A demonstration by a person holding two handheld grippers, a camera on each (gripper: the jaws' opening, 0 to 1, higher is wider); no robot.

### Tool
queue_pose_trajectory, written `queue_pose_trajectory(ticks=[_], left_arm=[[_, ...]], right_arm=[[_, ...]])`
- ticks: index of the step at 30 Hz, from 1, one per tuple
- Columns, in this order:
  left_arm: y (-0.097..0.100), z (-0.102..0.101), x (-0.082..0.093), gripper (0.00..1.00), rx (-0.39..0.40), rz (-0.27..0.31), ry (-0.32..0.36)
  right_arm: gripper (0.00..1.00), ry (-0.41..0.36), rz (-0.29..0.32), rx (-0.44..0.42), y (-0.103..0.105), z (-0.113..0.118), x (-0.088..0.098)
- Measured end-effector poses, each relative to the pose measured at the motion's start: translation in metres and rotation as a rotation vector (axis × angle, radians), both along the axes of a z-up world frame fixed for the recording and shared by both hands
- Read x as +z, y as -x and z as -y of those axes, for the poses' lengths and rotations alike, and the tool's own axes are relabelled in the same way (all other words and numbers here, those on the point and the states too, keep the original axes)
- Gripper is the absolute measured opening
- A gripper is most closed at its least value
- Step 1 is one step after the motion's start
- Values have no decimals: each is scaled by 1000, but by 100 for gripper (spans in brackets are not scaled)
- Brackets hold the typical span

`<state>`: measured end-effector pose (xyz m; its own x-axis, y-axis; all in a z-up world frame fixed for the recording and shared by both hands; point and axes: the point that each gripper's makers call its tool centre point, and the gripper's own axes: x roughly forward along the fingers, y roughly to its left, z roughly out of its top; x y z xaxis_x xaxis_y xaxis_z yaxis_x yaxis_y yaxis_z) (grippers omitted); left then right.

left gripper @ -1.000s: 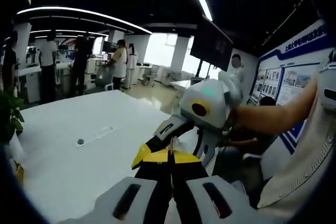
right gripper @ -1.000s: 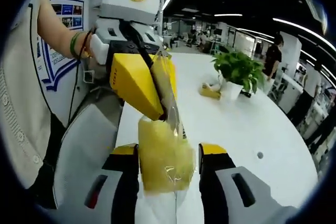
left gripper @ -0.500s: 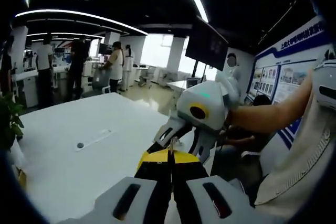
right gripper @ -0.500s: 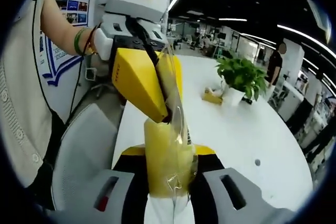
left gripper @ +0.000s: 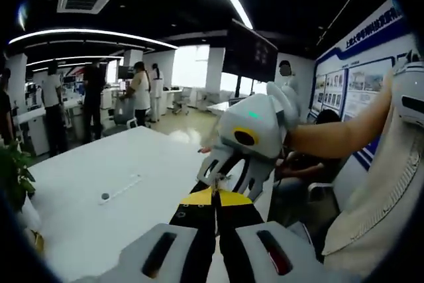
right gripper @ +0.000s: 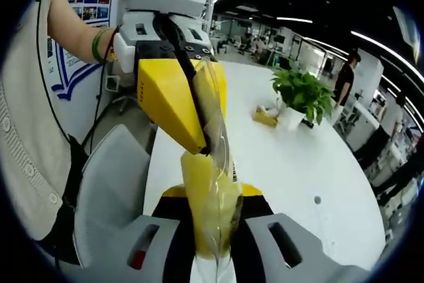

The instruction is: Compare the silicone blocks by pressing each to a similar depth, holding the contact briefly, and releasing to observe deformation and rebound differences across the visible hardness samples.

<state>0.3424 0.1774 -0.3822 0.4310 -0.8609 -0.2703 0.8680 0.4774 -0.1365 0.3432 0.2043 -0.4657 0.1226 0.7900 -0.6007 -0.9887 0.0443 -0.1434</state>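
A yellow silicone block (right gripper: pixel 207 220) hangs inside a clear plastic bag (right gripper: pixel 217 107) above the table's edge. My right gripper (right gripper: pixel 211 191) is shut on the block, squeezing its sides inward between the yellow-tipped jaws. From above, my left gripper (right gripper: pixel 209 145) pinches the bag's top film with its yellow jaws shut. In the left gripper view my left gripper (left gripper: pixel 213 194) shows its jaws pressed together, and the white right gripper (left gripper: pixel 228 175) comes in from the right just beyond them, held by a bare forearm.
A white table (right gripper: pixel 291 164) stretches ahead, with a potted plant (right gripper: pixel 301 94) and a small yellow item (right gripper: pixel 265 117) beside it. A grey chair (right gripper: pixel 109 190) stands at the table's near side. Several people (left gripper: pixel 139 91) stand far back in the office.
The right jaws, open on either side of the block a second ago, have shut on it and pressed it narrower. The left gripper keeps holding the bag's top.
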Motion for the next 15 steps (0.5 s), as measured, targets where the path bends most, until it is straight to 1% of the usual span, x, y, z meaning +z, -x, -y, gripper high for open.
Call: queue_pose_trajectory(ticks=[2, 4, 5, 6, 7, 9, 11, 15], left_arm=[[5, 5, 2, 0, -3, 11, -3], [9, 12, 3, 0, -5, 17, -5], [11, 14, 3, 0, -6, 19, -4], [12, 15, 4, 0, -7, 27, -4], [12, 15, 5, 0, -8, 32, -1], [12, 16, 8, 0, -11, 39, 6], [12, 17, 8, 0, -11, 44, 6], [15, 22, 7, 0, -11, 46, 3]], right_arm=[[11, -1, 10, 3, 1, 0, 2], [11, -1, 5, 2, 1, 1, 3], [11, -7, 27, 5, 0, 0, 4], [11, -4, 7, 1, 0, 1, 5], [11, -14, 20, -1, 0, 1, 7], [11, -19, -2, 2, 2, 1, 8], [11, -21, 9, 0, 1, 1, 8], [11, -11, -1, 7, 2, 2, 6]])
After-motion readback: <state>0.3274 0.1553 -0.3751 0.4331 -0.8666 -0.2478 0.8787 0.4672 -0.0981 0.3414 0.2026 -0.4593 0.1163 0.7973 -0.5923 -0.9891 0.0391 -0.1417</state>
